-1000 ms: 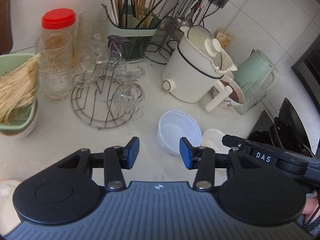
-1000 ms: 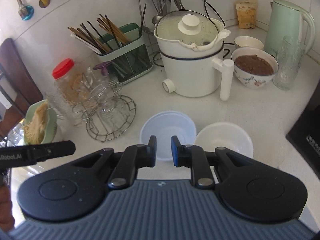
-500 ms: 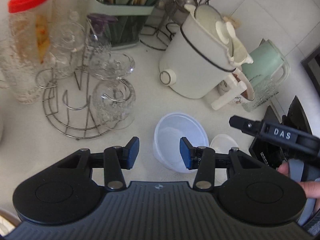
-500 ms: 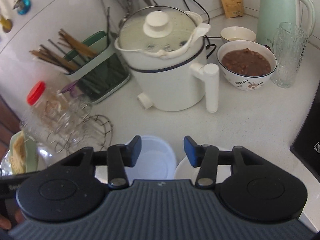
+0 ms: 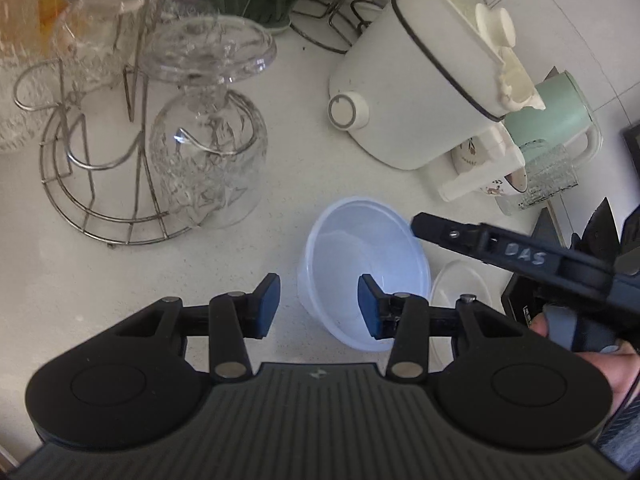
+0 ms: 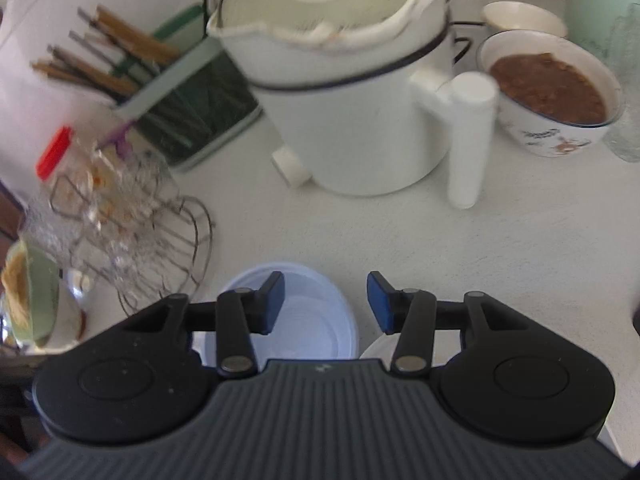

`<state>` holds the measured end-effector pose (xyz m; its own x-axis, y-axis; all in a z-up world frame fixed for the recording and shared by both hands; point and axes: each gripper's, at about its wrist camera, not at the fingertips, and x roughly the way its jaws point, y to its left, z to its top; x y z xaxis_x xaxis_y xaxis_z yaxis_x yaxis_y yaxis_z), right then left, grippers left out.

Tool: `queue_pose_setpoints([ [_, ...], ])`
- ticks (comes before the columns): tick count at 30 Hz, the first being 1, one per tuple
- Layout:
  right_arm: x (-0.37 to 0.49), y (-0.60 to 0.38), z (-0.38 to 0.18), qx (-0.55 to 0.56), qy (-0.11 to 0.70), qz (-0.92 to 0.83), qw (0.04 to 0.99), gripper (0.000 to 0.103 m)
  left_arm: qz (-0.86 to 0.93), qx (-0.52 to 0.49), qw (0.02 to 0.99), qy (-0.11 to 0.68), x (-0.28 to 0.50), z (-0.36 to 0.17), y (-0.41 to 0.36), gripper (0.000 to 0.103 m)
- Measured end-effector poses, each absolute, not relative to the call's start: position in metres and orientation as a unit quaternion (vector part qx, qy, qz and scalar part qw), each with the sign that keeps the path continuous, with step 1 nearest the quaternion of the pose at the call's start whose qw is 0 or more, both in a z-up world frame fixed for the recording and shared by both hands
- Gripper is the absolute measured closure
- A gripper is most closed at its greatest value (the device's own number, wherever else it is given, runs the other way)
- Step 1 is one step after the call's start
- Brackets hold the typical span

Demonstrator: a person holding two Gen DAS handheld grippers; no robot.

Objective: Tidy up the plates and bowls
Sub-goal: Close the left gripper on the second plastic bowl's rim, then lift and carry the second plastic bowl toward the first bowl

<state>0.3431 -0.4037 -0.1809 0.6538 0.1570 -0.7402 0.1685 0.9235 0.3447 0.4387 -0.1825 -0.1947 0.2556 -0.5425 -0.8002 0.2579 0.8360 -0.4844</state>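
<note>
Each hand-held gripper, left (image 5: 318,306) and right (image 6: 326,302), is matte black with a ribbed grey top, two round discs, silver pivot screws and blue pads (image 5: 267,305). At right of the left view, one finger reads "DAS".

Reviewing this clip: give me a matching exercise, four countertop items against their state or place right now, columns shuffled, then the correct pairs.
Items:
1. translucent white plastic bowl
2. patterned ceramic bowl
3. clear stemmed glass
4. white electric pot

States:
A. hung upside down on the wire rack
B. lid on
C. empty, in front of the pot
D. filled with brown food

Pairs: 1-C, 2-D, 3-A, 4-B
</note>
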Motion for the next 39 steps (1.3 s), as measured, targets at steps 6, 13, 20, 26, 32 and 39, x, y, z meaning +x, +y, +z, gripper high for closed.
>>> queue_pose_setpoints([
  [6, 0.353, -0.396, -0.194, 0.178, 0.433, -0.004, 0.884, 0.070, -0.266, -0.112, 0.771, 0.568, 0.446, -0.205, -0.195, 0.058],
  [13, 0.357, -0.395, -0.203, 0.177, 0.438, -0.003, 0.882, 0.078, -0.268, -0.093, 0.767, 0.576, 0.454, -0.212, -0.206, 0.070],
  [20, 0.360, -0.394, -0.205, 0.182, 0.430, -0.007, 0.884, 0.080, -0.261, -0.106, 0.755, 0.592, 0.466, -0.224, -0.206, 0.084],
  [26, 0.361, -0.395, -0.210, 0.196, 0.438, -0.012, 0.877, 0.080, -0.253, -0.135, 0.748, 0.599, 0.471, -0.227, -0.197, 0.085],
  [32, 0.357, -0.391, -0.207, 0.211, 0.440, -0.004, 0.873, 0.080, -0.243, -0.135, 0.751, 0.599, 0.469, -0.221, -0.187, 0.085],
  [39, 0.346, -0.397, -0.190, 0.252, 0.426, 0.017, 0.869, 0.080, -0.245, -0.159, 0.755, 0.587, 0.467, -0.198, -0.173, 0.085],
])
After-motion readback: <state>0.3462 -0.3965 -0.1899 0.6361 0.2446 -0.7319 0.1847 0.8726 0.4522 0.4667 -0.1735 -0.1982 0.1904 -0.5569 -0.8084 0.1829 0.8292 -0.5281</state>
